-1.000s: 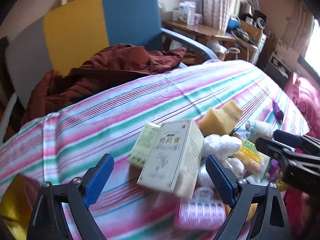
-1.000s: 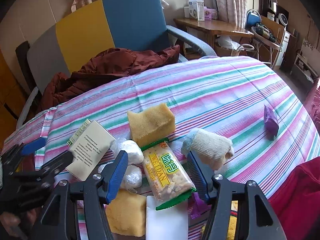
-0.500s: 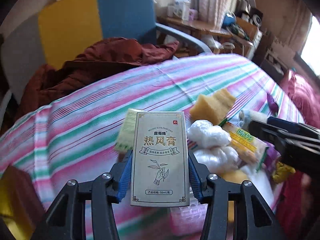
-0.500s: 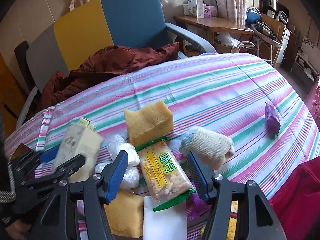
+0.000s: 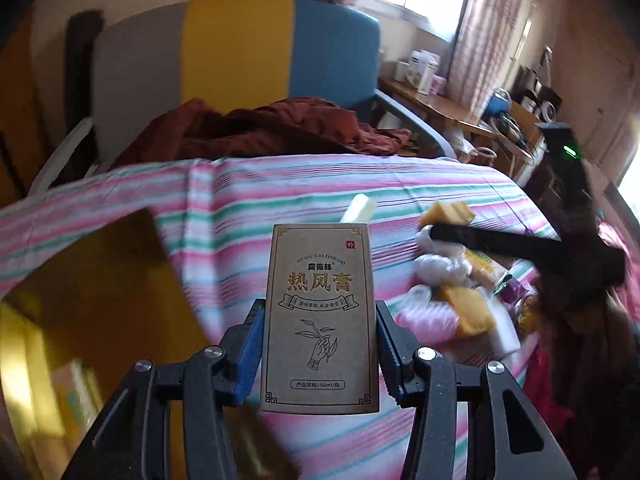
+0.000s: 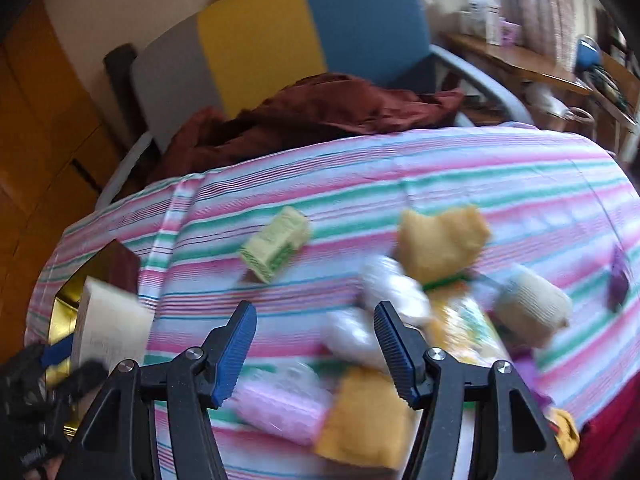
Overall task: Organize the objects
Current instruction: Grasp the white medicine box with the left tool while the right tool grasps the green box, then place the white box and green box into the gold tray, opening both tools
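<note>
A tan carton with dark Chinese lettering [image 5: 320, 312] stands upright between the blue pads of my left gripper [image 5: 320, 344], which is shut on it above the striped tablecloth [image 5: 280, 196]. In the right wrist view the same carton [image 6: 108, 328] hangs at the lower left, over a gold-lined box [image 6: 64, 304]. My right gripper [image 6: 316, 348] is open and holds nothing. It hovers over a blurred pile: a pink pack [image 6: 280, 404], a yellow sponge [image 6: 368, 416] and white bags [image 6: 392, 288]. A pale green carton [image 6: 276, 248] lies alone further back.
The gold-lined box with a dark flap [image 5: 92, 280] sits at the table's left edge. A second sponge [image 6: 440, 240], a snack packet [image 6: 464, 324], a rolled sock [image 6: 532, 308] and a purple packet [image 6: 618, 284] lie to the right. A chair with a red-brown jacket [image 5: 260, 128] stands behind the table.
My left gripper has shut on the tan carton, lifted it and carried it left toward the gold-lined box. The right gripper has swung left, off the snack packet, and stays open.
</note>
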`<state>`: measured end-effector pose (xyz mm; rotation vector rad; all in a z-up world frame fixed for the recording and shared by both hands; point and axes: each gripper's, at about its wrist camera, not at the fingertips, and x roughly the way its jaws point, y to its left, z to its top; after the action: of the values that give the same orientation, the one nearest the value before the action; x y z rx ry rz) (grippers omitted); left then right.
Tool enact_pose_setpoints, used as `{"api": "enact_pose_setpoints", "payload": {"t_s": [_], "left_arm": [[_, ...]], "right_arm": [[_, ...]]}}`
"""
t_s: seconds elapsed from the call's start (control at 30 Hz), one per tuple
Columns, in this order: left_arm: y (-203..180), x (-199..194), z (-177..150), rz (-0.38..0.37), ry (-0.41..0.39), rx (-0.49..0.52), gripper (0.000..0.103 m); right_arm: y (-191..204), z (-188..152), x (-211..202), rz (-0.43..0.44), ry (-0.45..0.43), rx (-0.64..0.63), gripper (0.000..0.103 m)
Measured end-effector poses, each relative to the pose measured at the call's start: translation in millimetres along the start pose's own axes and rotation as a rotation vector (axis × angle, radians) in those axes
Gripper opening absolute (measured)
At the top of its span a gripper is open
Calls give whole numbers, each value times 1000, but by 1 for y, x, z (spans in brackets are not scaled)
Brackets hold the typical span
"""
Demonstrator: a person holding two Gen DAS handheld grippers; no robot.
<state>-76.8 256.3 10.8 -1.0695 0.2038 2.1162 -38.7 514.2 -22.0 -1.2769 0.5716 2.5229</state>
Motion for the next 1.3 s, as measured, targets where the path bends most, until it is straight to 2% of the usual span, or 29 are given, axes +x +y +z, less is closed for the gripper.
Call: {"api": "enact_pose_setpoints", "payload": {"t_s": [0.13,0.2,0.37,0.4,0.43,0.47,0.5,0.53,0.73,0.97,1.07,1.13,1.3], "left_arm": [[34,-25,-16,39,-23,-66,51],[52,-36,-23,66,-35,-100,51],[95,-58,-36,132,-61,-170,51],[104,-62,-38,151,-66,-187,51],[117,-67,-39,173,-77,-210,51],[124,-69,-40,183,-83,-221,51],[134,-74,-41,200,-93,-233,51],[143,-77,-41,224,-103,-245,51],[189,-80,-40,347,-108,-285,52],[227,-82,-44,463,-104,-328,53],[238,-96,-55,510,-121,-362,65],[240,-107,-63,531,-142,-378,80],[235,-138,-90,537,-178,-406,82]], "right_arm": [[30,21,39,11,67,-41,66],[43,34,65,-30,93,-66,68],[43,52,116,-114,191,-22,70],[43,54,121,-95,191,-7,70],[44,55,126,-106,208,-7,55],[47,54,125,-126,214,-19,49],[51,52,123,-134,206,-45,44],[56,50,119,-130,198,-73,34],[89,29,79,-93,133,-210,33],[143,13,17,41,29,-288,33],[176,2,-4,106,3,-354,33],[198,-8,-11,148,8,-388,33],[250,-44,-12,238,67,-490,33]]}}
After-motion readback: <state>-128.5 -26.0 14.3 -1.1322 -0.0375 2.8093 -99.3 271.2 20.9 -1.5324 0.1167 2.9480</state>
